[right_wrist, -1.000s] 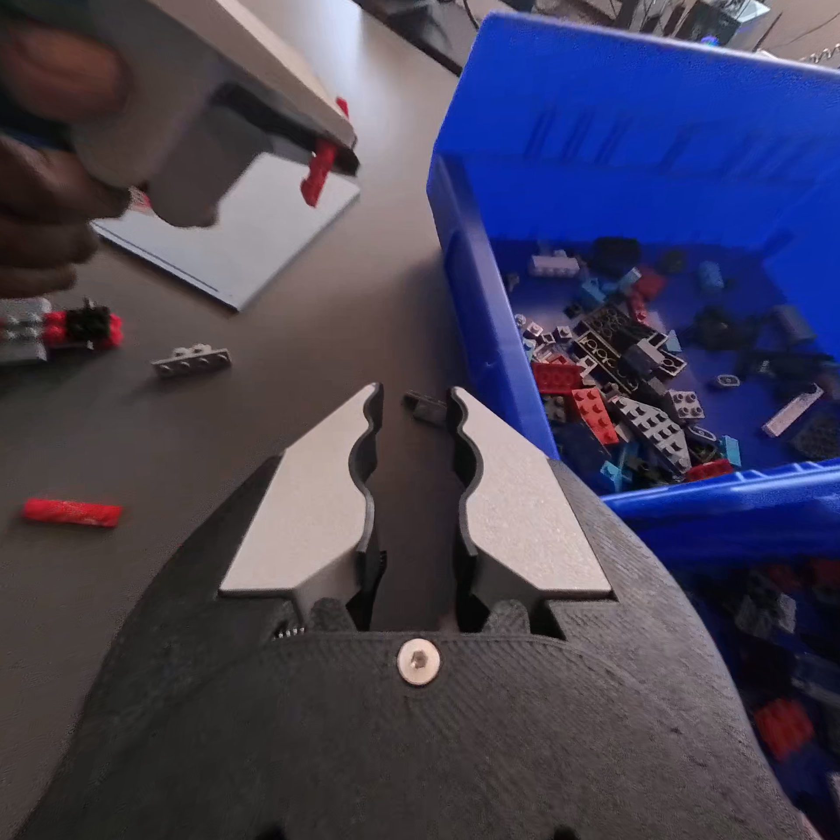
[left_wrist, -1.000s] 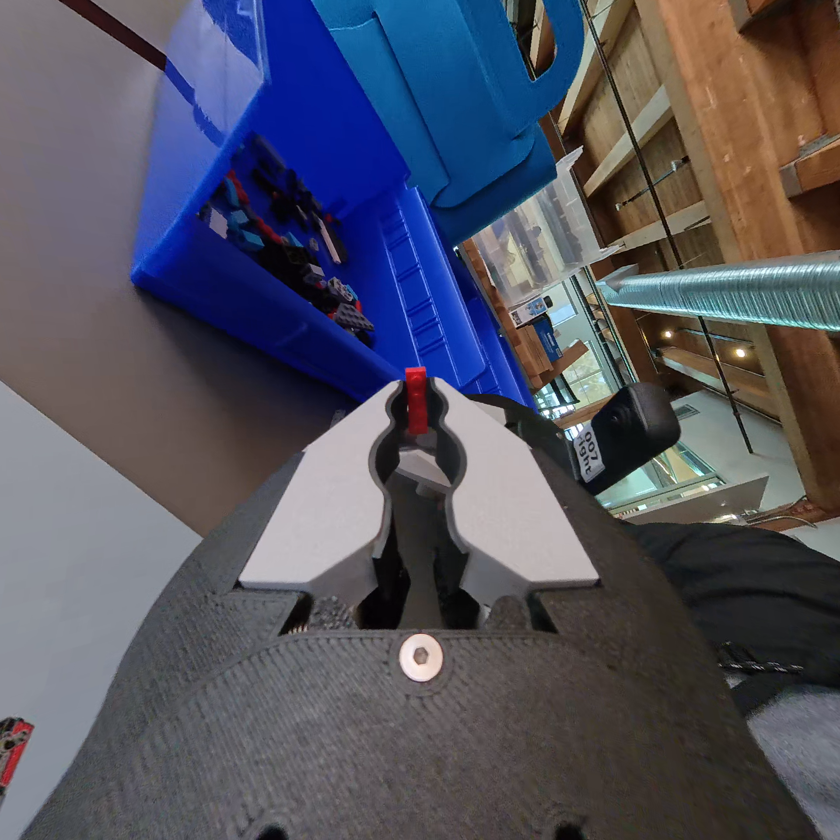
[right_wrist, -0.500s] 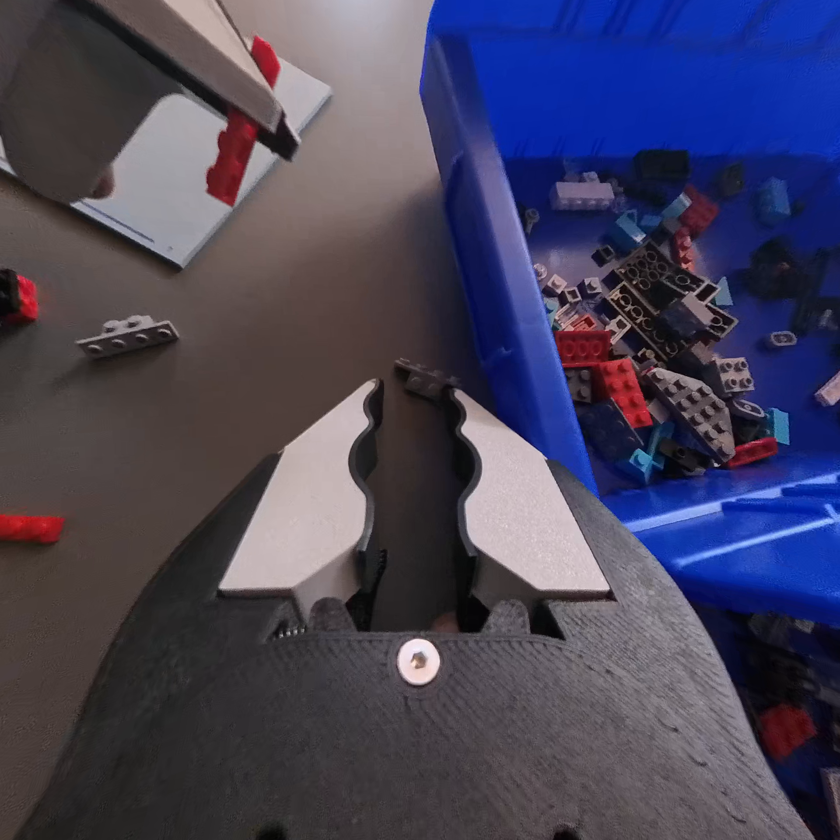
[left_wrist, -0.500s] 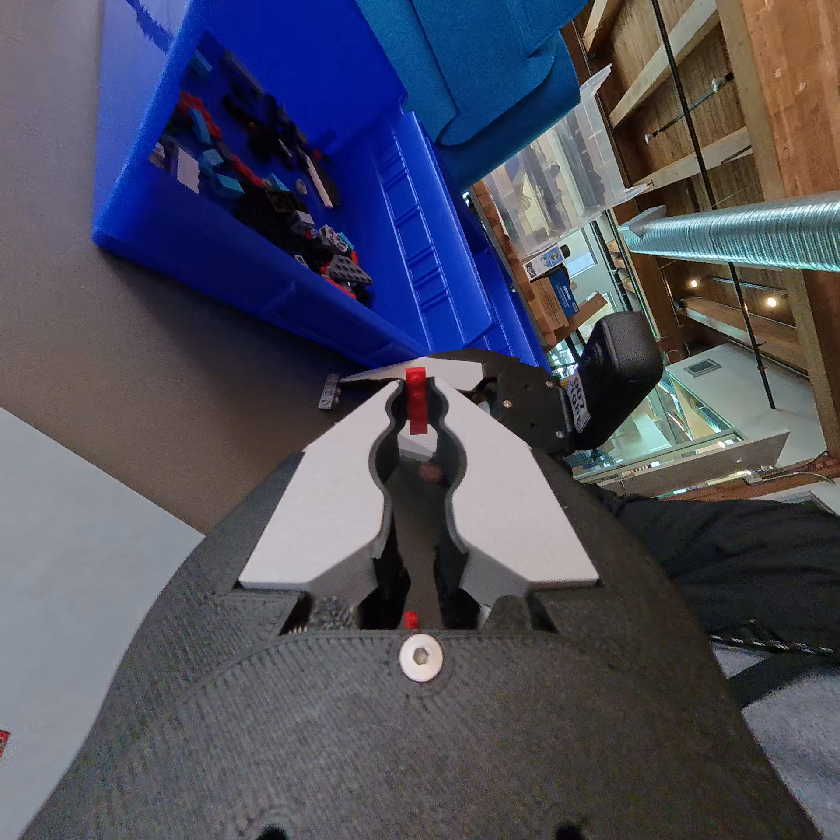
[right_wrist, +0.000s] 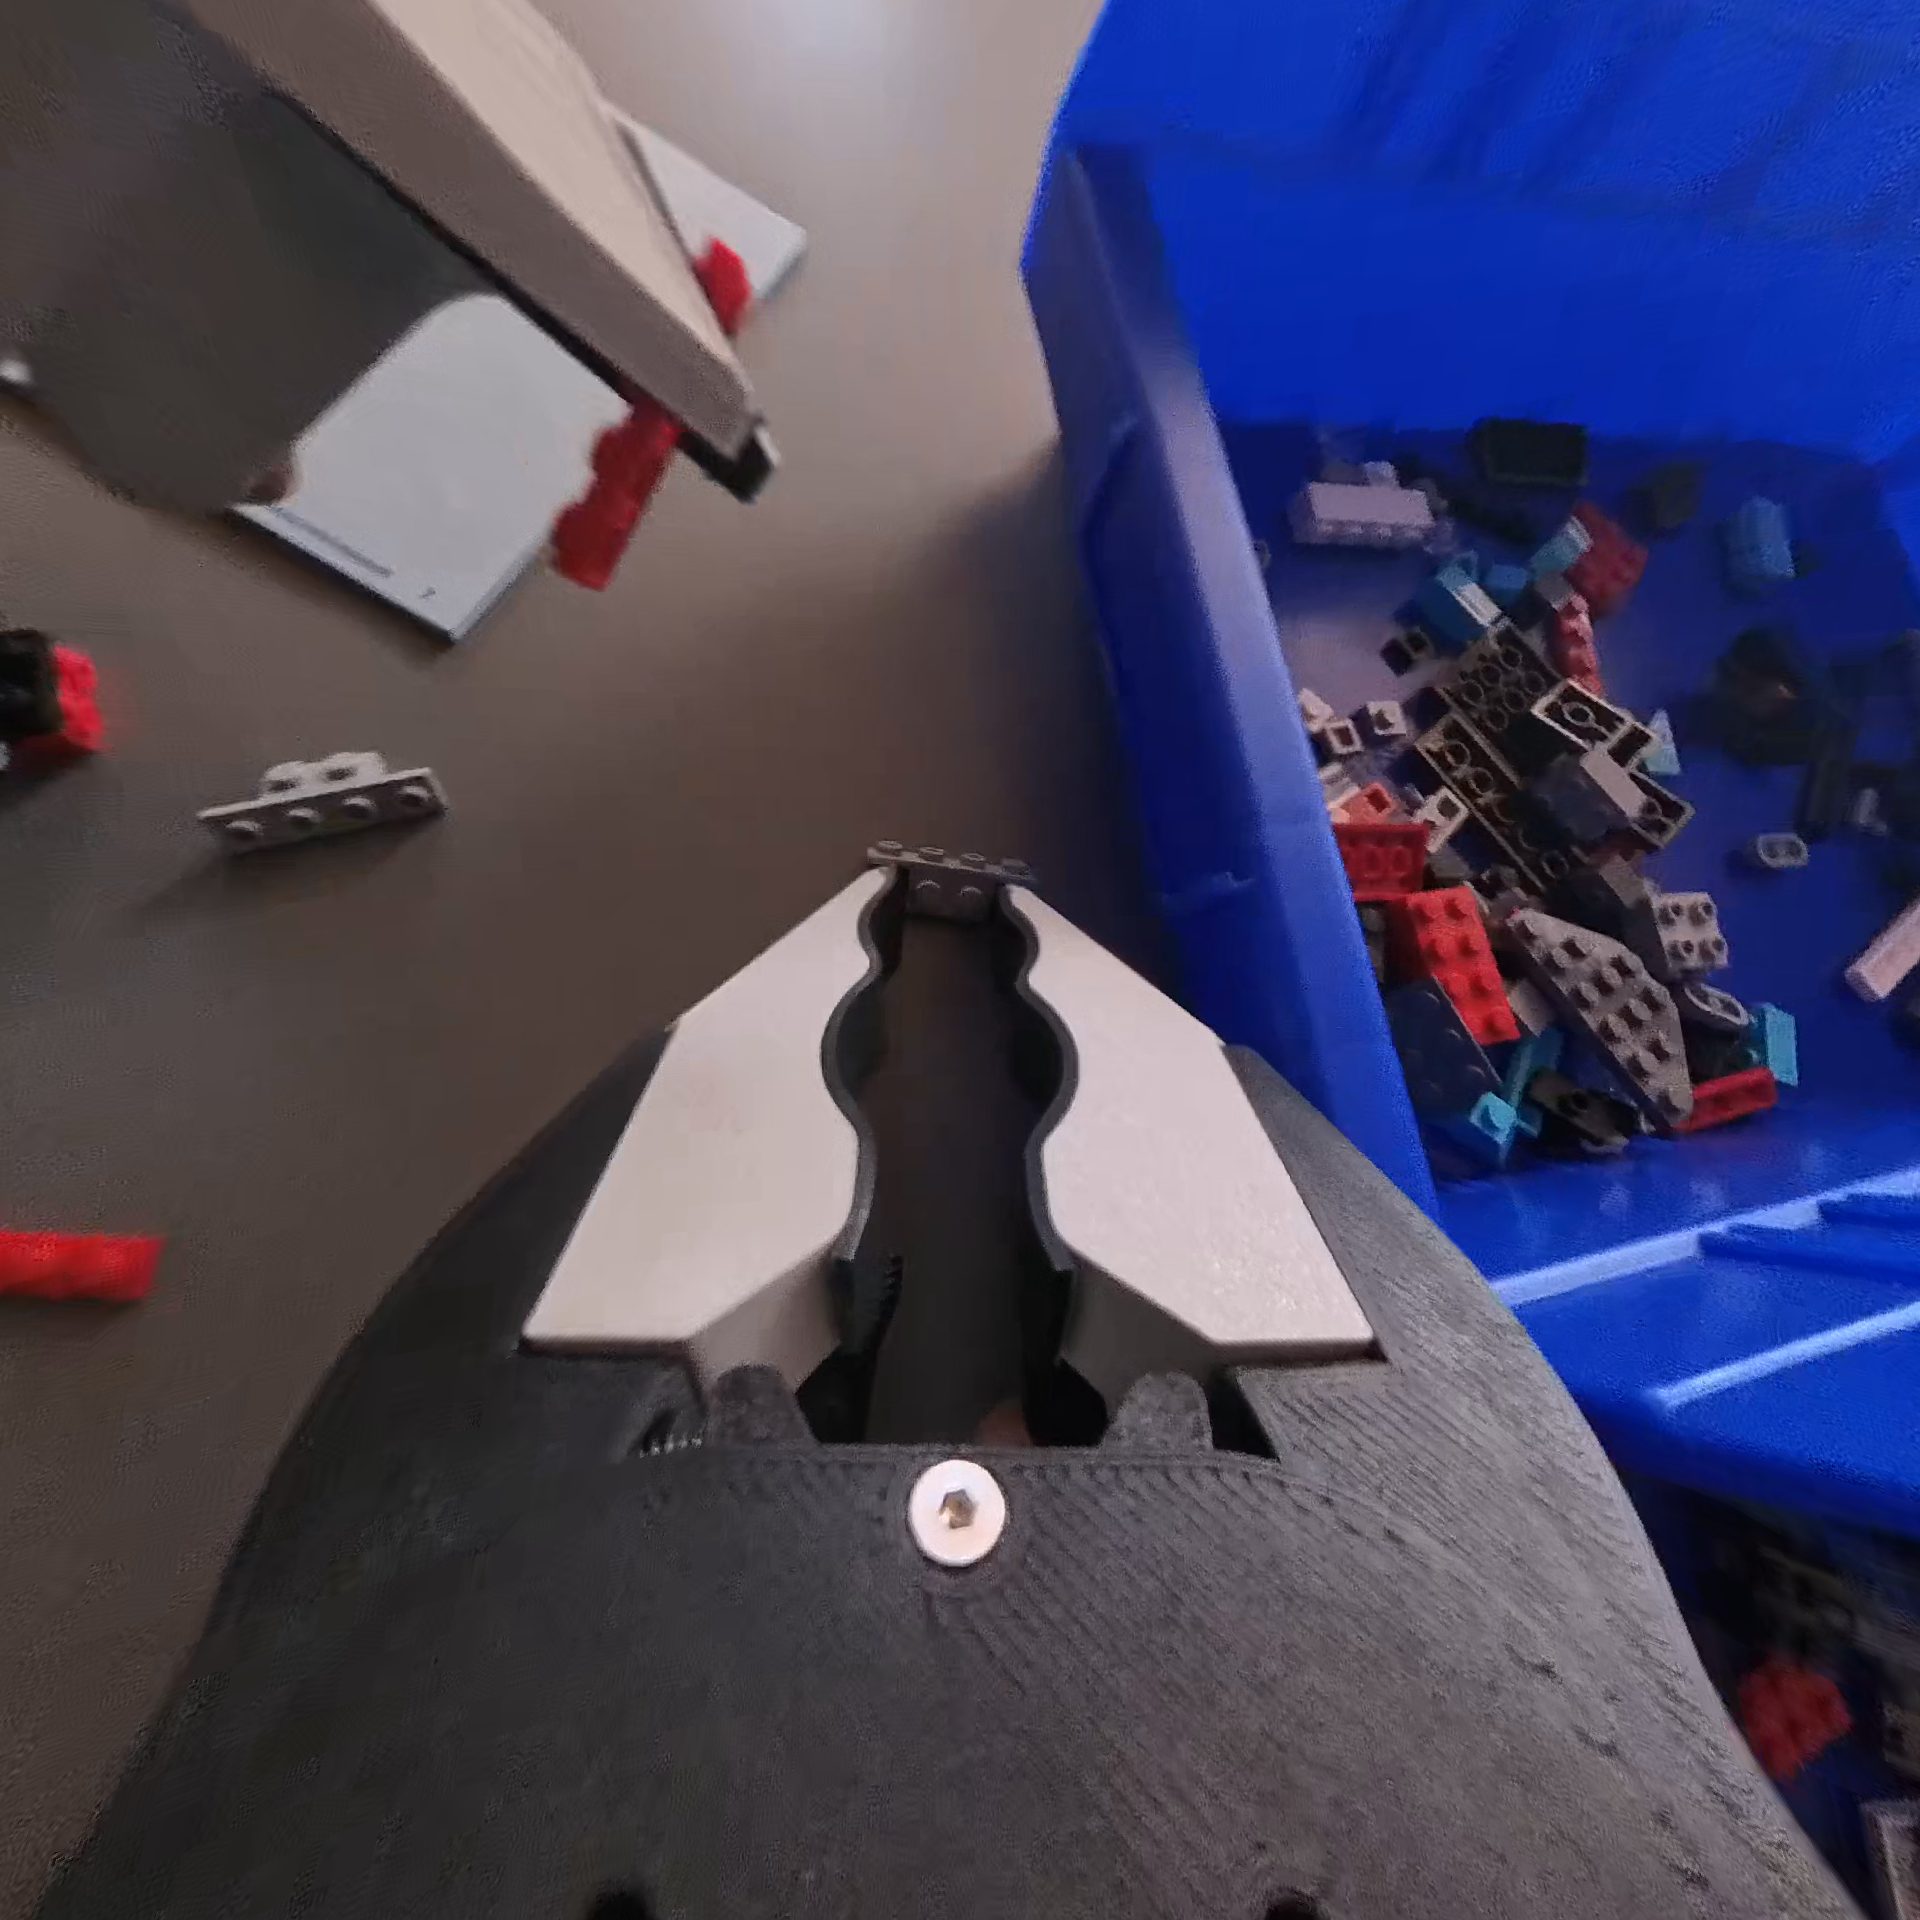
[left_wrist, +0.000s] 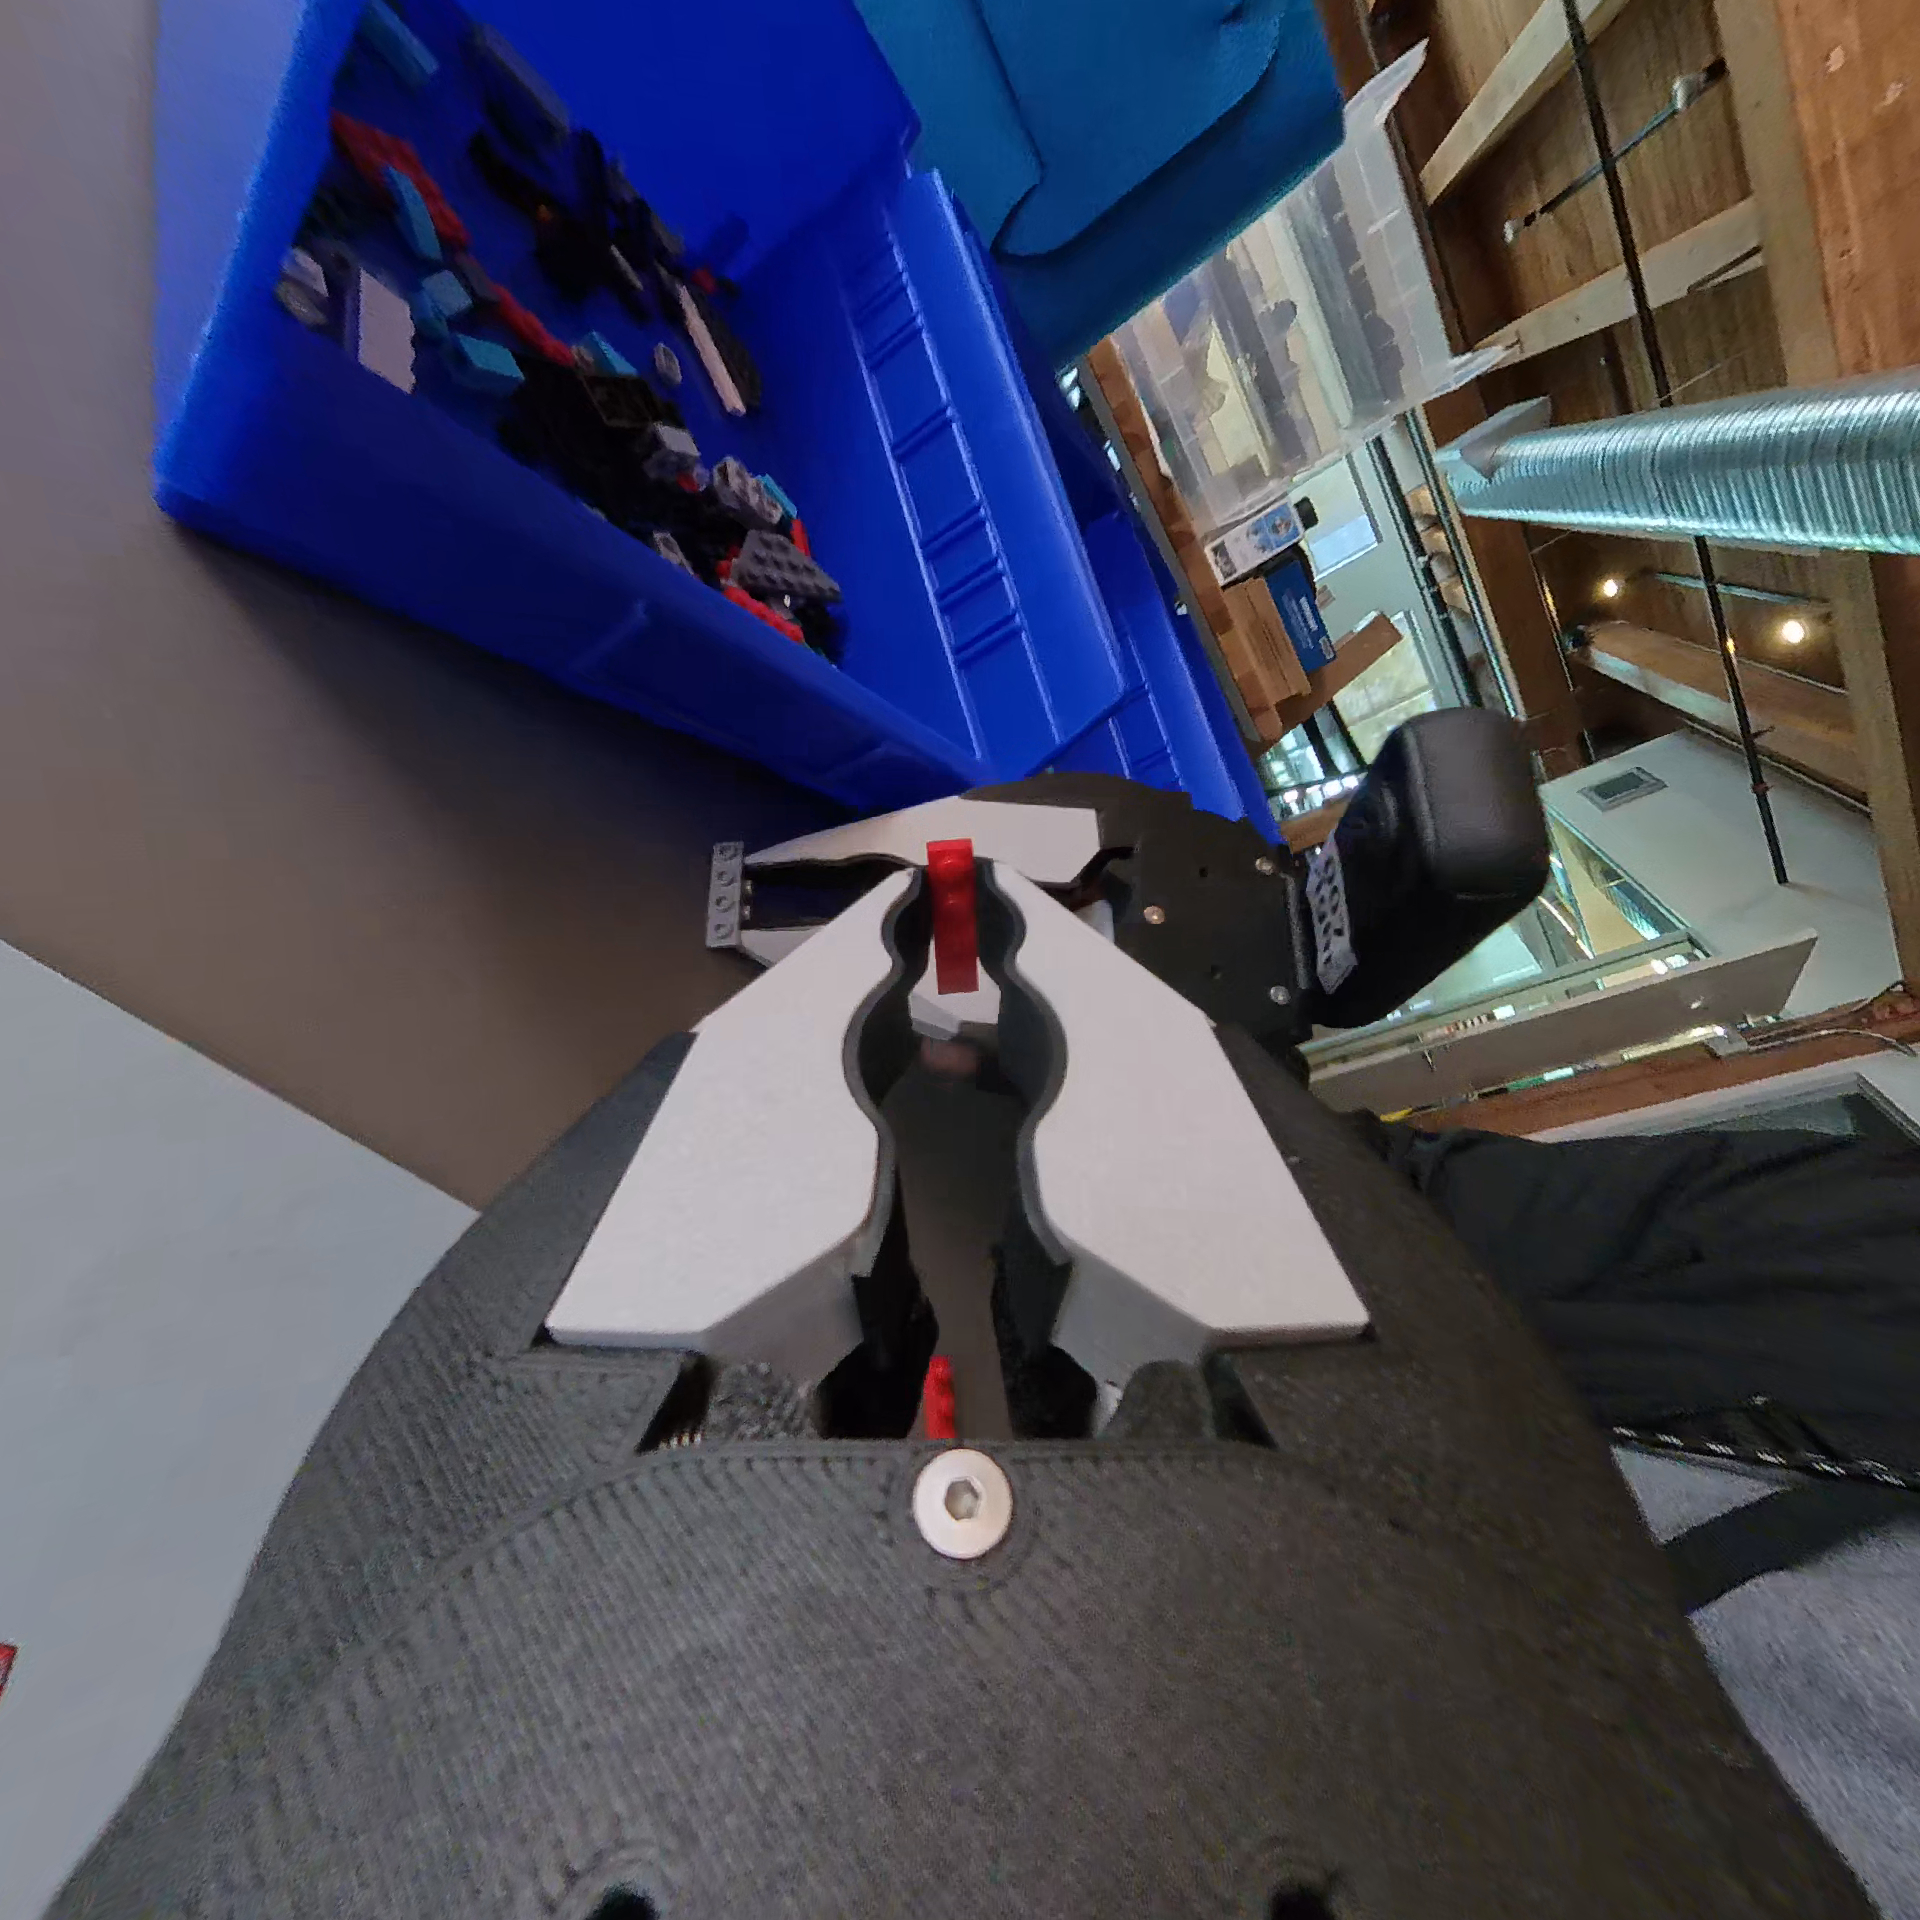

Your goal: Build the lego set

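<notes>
My left gripper (left_wrist: 951, 883) is shut on a red lego piece (left_wrist: 953, 920) and holds it above the dark table. It also shows in the right wrist view (right_wrist: 717, 457) at upper left, with the red piece (right_wrist: 613, 504) hanging from its tips. My right gripper (right_wrist: 948, 883) is shut on a small dark grey bracket plate (right_wrist: 951, 873) just left of the blue bin (right_wrist: 1164, 665). In the left wrist view the right gripper (left_wrist: 790, 894) lies just beyond my left tips, with the grey plate (left_wrist: 725, 894) at its tip.
The blue bin holds several loose bricks (right_wrist: 1538, 862). On the table lie a light grey bracket plate (right_wrist: 327, 805), a red plate (right_wrist: 78, 1265), a red and black assembly (right_wrist: 47, 696) and a grey instruction sheet (right_wrist: 457, 457). More blue bins (left_wrist: 1039, 582) stand behind. Spacing between my two grippers at the tips: around 9 cm.
My right gripper has closed on the dark grey bracket plate that lay between its open tips. My left gripper with the red piece has moved closer to the right gripper.
</notes>
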{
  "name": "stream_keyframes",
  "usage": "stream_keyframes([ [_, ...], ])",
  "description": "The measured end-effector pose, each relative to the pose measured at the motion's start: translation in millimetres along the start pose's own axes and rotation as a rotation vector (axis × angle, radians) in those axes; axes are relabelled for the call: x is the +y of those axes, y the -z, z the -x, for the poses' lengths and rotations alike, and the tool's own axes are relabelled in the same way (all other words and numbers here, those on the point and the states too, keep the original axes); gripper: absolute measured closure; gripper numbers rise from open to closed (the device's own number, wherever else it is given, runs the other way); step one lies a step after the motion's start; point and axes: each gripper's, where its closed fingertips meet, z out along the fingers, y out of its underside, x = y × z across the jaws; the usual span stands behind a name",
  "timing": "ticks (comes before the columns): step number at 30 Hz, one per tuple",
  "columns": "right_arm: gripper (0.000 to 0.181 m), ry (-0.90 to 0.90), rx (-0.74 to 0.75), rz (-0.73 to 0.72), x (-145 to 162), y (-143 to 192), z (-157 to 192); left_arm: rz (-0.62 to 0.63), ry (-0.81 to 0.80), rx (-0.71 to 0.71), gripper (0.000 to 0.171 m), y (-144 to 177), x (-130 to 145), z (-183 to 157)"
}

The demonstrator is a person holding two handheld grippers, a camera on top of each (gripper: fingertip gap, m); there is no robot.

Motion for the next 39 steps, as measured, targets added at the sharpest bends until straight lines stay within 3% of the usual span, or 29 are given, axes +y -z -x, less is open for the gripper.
stream_keyframes([
  [5,0.162,0.197,-0.152,-0.185,-15.5,19.0,27.0,0.127,-0.008,-0.033,0.164,-1.1,17.3,10.4],
  [13,0.163,0.444,-0.116,-0.413,-32.0,40.3,37.0,0.233,-0.07,-0.058,0.165,-7.6,35.4,9.2],
  [25,0.163,0.483,-0.105,-0.447,-34.8,40.8,39.6,0.234,-0.099,-0.087,0.164,-6.7,34.1,14.4],
  [39,0.163,0.488,-0.113,-0.473,-37.9,44.2,40.7,0.232,-0.023,-0.013,0.164,-4.3,32.9,8.8],
])
